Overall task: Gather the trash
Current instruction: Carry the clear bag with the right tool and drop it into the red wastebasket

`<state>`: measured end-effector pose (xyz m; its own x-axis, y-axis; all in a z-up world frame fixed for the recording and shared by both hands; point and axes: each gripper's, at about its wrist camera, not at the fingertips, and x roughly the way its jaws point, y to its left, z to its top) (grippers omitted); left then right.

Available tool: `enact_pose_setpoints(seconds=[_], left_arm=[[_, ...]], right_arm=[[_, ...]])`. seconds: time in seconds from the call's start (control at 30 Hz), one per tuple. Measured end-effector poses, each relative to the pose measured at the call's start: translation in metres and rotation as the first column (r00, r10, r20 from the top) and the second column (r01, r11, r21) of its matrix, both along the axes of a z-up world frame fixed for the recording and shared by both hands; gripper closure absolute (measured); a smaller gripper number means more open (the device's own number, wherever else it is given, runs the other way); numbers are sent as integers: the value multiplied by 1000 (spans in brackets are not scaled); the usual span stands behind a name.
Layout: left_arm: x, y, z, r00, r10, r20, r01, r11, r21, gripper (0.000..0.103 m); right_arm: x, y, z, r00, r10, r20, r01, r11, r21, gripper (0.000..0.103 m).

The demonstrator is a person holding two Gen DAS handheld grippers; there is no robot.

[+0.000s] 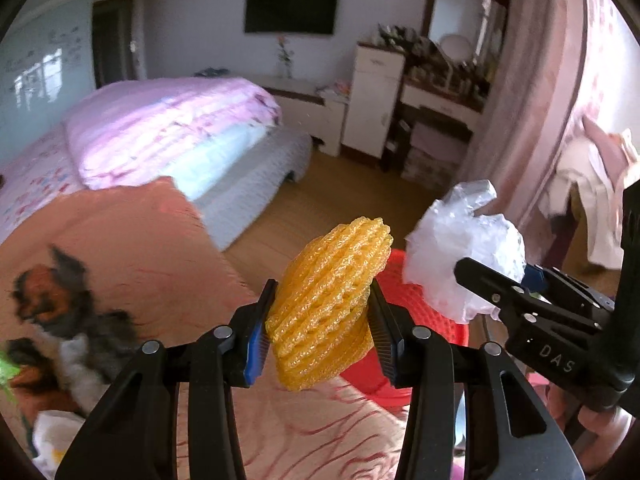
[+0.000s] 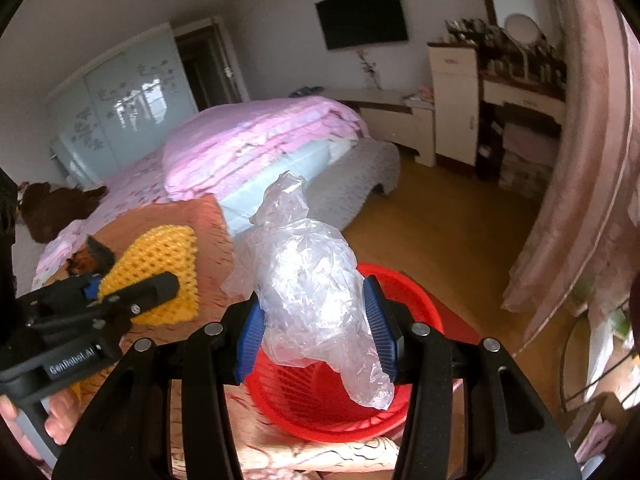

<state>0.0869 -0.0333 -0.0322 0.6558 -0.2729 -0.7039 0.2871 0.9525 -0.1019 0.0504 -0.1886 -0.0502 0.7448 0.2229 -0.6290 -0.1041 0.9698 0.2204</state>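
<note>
**Trash carried in both grippers toward the red basket**

Trash here means two light pieces, each pinched in its own claw and held above or just beside the red basket (image 2: 404, 292), which serves as the landmark. The basket sits on a salmon-coloured blanket (image 1: 132, 232) at the near edge of a bed (image 1: 168, 120), so both pieces are probably being brought there to drop in.

Largest of the two pieces, the crumpled clear plastic bag (image 2: 316, 280) sits in the right gripper (image 2: 316, 328), whose blue pads press its sides about halfway closed; its loose tail hangs over the basket's open mouth. Holding it by the middle keeps the floppy film bunched so it falls as one lump.

Left of the basket, the yellow foam net (image 1: 332, 300) is clamped in the left gripper (image 1: 320, 320), jaws likewise partly closed and squeezing its ribbed sides. It stands upright between the pads, just short of the basket's rim.

Beyond the basket lie bare wooden floor and a dresser (image 2: 520, 92). Left of the basket, on the blanket, a dark furry animal (image 1: 64, 304) appears, blurred. A pink curtain (image 2: 580, 160) hangs right of the basket. Nothing blocks the basket's mouth, though the two grippers are close together and could crowd each other when releasing.
</note>
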Motion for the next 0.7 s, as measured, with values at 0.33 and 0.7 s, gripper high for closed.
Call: enact_pose_setpoints(seconds=[0.33, 0.7], left_arm=[[20, -29, -45, 990, -67, -124, 69, 998, 7, 48], [17, -23, -51, 988, -61, -139, 63, 998, 9, 30]], right_arm=[[15, -17, -41, 993, -52, -106, 53, 999, 9, 41], [15, -25, -43, 990, -86, -110, 88, 996, 15, 33]])
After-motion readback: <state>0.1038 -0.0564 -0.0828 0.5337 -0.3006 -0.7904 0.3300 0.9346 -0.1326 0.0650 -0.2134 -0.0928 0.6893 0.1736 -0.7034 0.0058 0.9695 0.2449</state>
